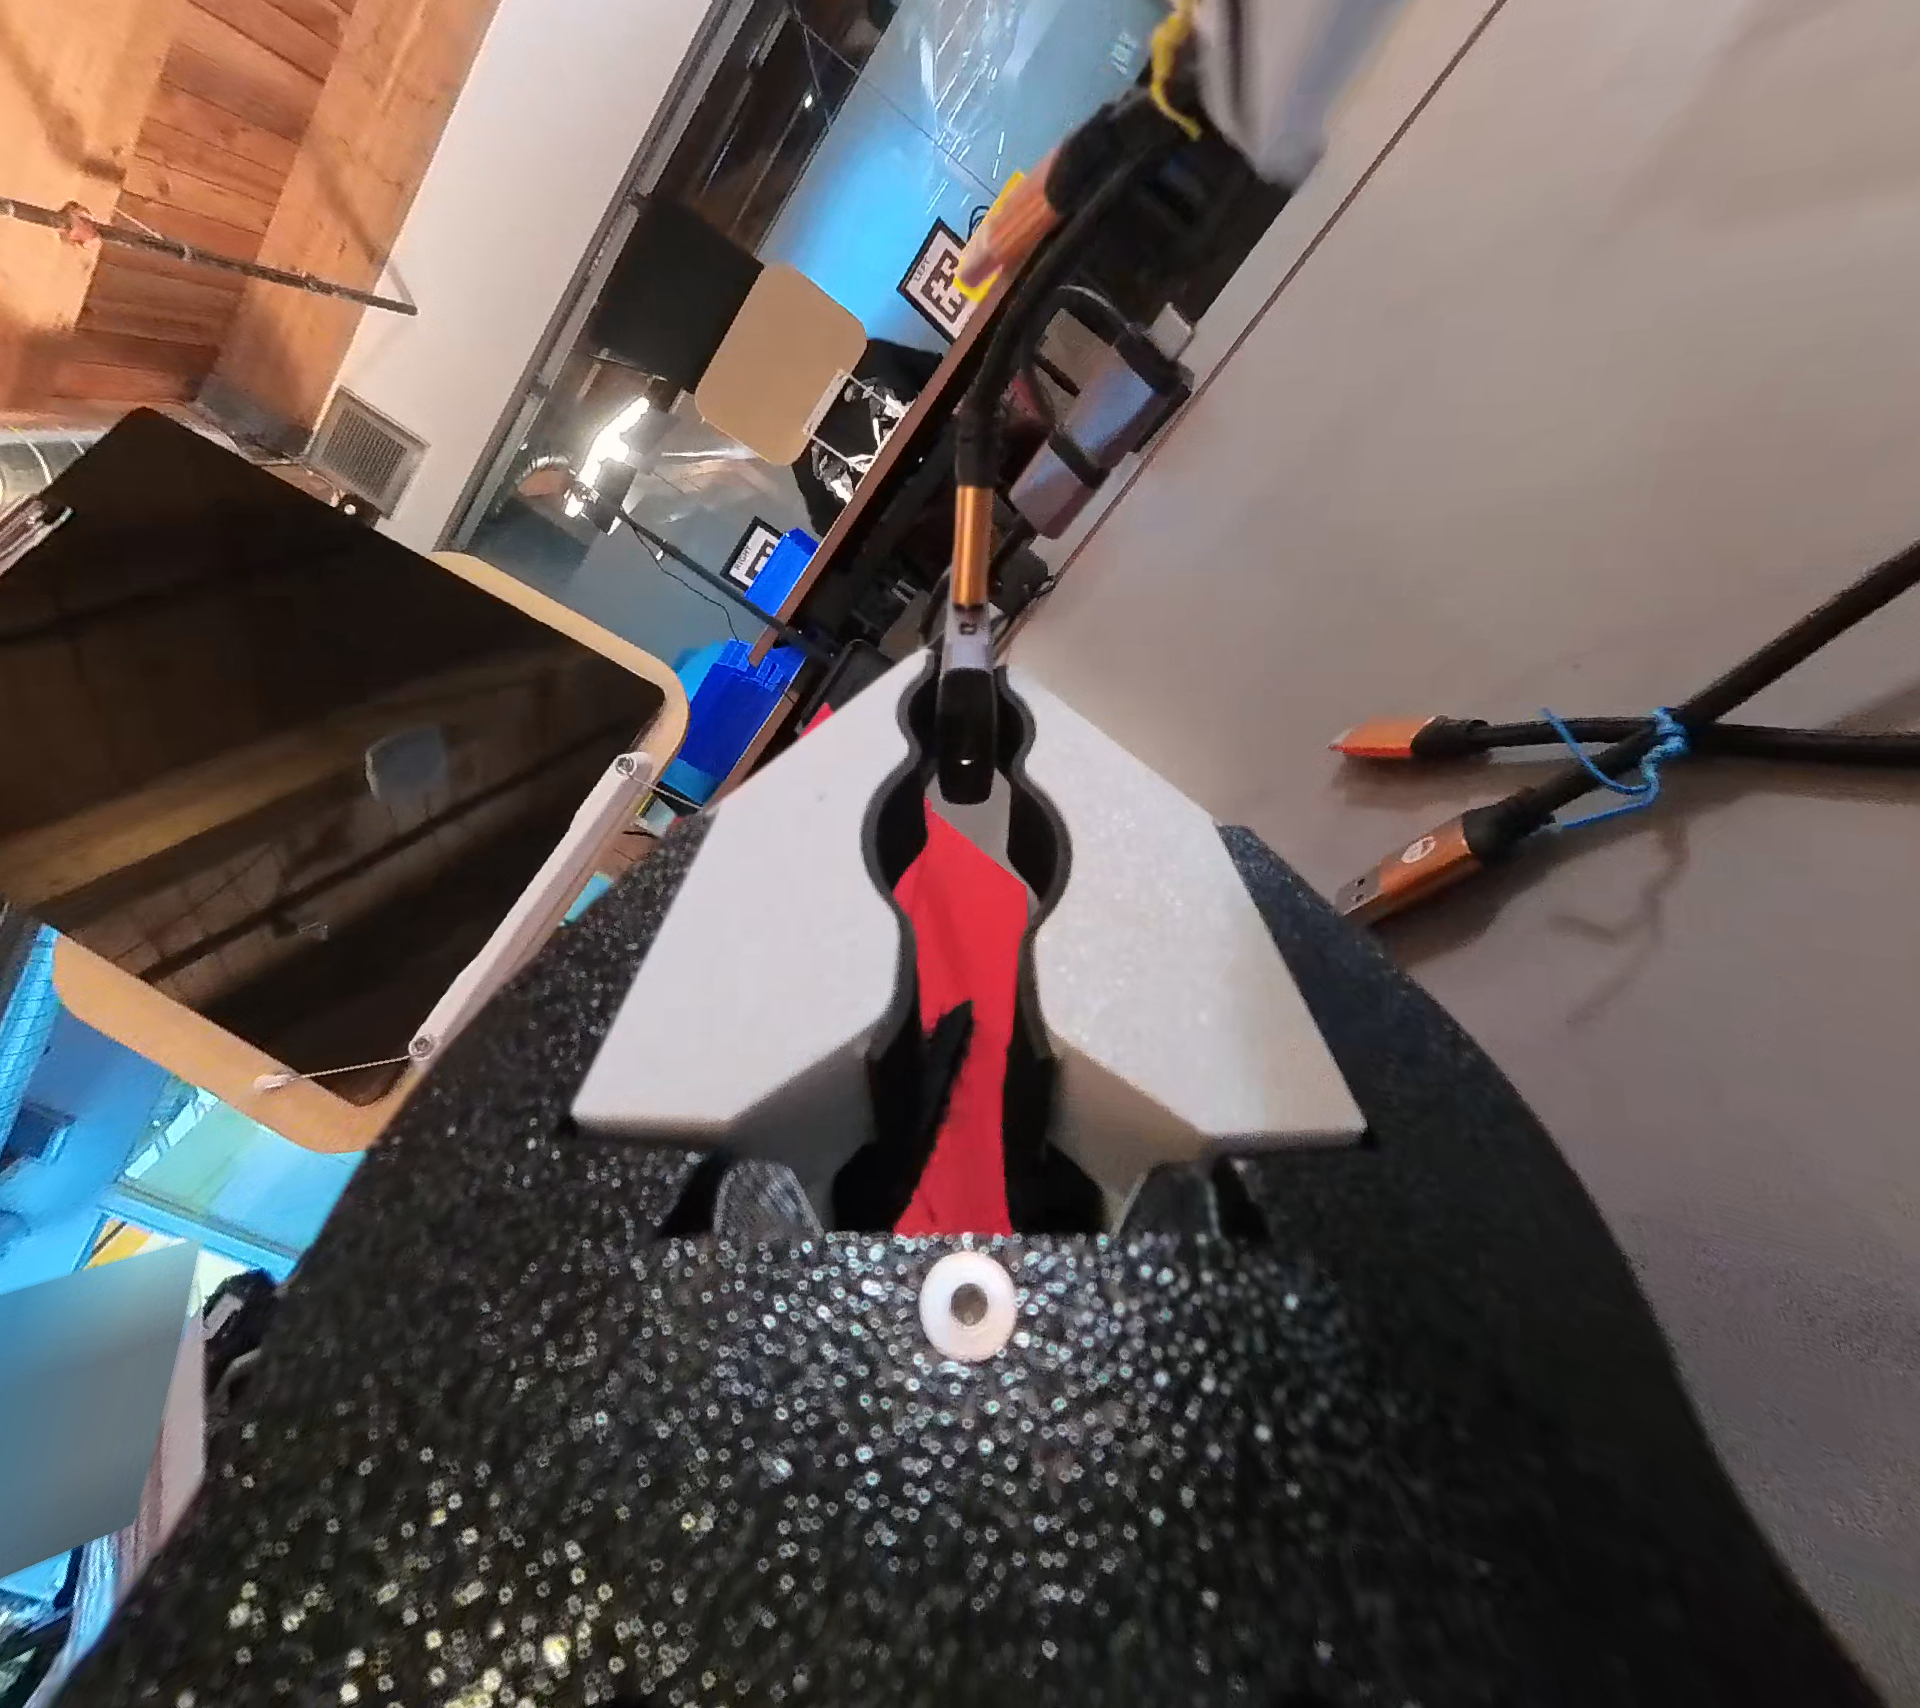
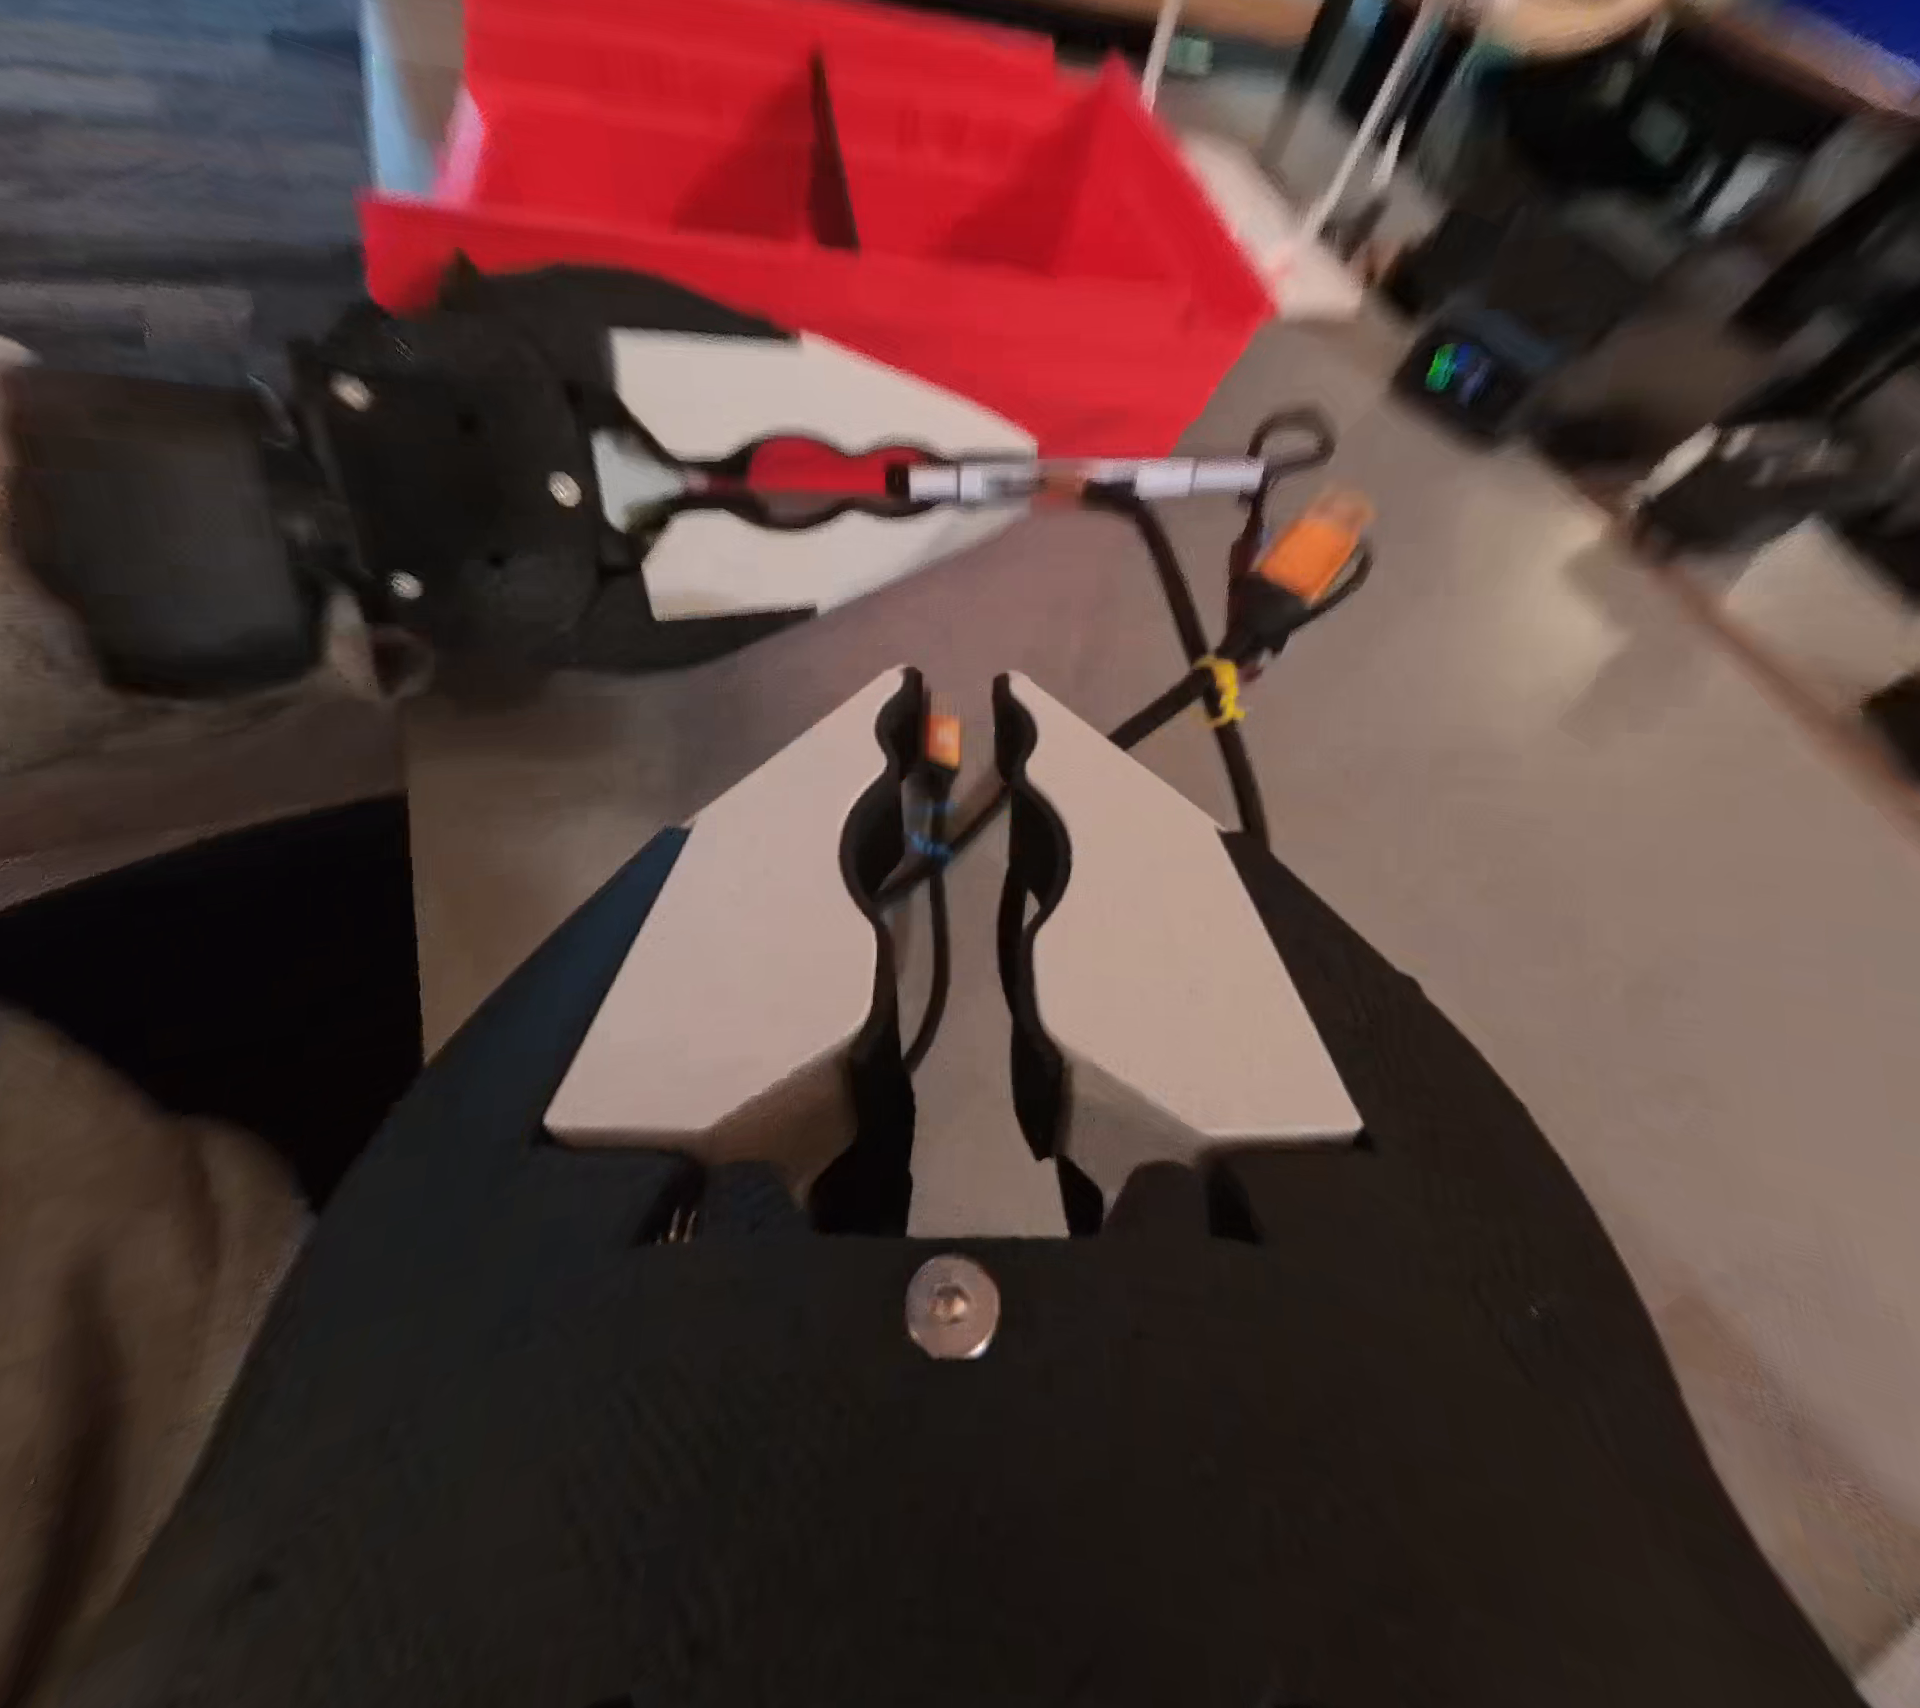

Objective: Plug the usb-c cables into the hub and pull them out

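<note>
My left gripper (image 1: 961, 671) is shut on the black end of a small grey hub piece (image 1: 966, 635), held above the table. A copper-orange USB-C plug (image 1: 977, 546) on a black cable sits in its far end. The right wrist view shows this gripper (image 2: 1023, 474) from the side, with the silver hub (image 2: 1174, 479) in line beyond it. The yellow-tied cable (image 2: 1221, 692) hangs with a loose orange plug (image 2: 1309, 552). My right gripper (image 2: 956, 682) is slightly open and empty. Through its gap I see an orange plug (image 2: 940, 739) of the blue-tied cables (image 1: 1621, 744), which lie on the table.
The grey table (image 2: 1455, 827) runs to the right. A red divided bin (image 2: 831, 204) stands behind the left gripper. A person's sleeve (image 2: 104, 1295) is at the lower left. The right wrist view is motion-blurred. A dark wood-edged panel (image 1: 312, 723) fills the left. Tip to tip, the grippers are about 8 cm apart.
</note>
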Action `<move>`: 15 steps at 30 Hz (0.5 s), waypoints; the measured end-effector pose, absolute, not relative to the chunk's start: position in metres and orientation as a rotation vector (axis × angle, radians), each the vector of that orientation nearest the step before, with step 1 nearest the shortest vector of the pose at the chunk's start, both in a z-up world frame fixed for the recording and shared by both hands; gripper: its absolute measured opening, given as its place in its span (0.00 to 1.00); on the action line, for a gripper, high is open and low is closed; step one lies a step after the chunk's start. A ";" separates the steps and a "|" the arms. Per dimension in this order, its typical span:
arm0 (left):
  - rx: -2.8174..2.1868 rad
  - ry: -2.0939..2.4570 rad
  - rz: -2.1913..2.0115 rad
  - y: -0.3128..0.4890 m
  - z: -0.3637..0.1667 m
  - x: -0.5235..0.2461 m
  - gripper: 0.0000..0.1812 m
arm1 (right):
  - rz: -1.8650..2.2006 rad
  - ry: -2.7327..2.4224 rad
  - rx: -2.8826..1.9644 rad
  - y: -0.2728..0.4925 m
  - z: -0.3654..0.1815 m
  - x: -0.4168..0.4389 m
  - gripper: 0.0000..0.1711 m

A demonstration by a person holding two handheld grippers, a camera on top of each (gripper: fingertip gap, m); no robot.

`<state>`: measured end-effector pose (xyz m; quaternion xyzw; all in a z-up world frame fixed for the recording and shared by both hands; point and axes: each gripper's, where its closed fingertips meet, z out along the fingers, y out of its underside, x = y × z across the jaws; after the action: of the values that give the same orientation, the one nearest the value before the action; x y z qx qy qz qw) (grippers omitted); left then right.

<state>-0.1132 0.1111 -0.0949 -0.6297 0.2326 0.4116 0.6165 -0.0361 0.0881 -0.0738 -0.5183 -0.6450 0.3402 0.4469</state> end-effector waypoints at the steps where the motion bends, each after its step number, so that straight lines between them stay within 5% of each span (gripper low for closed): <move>1: -1.454 0.538 0.947 0.112 -0.096 -0.113 0.04 | 0.818 -1.610 -1.363 0.092 -0.088 -0.039 0.06; 6: -1.471 0.539 0.987 0.114 -0.098 -0.117 0.04 | 0.818 -1.689 -1.649 0.097 -0.153 -0.049 0.02; 10: -1.533 0.430 0.965 0.113 -0.098 -0.136 0.04 | 0.780 -1.668 -1.684 0.101 -0.163 -0.054 0.11; 15: -1.541 0.419 0.941 0.114 -0.099 -0.137 0.04 | 0.733 -1.614 -1.798 0.113 -0.177 -0.059 0.11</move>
<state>-0.1373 0.1137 -0.0988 -0.6648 0.1809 0.4061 0.6004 -0.0592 0.1130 -0.1770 -0.6785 -0.6091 0.2765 0.3036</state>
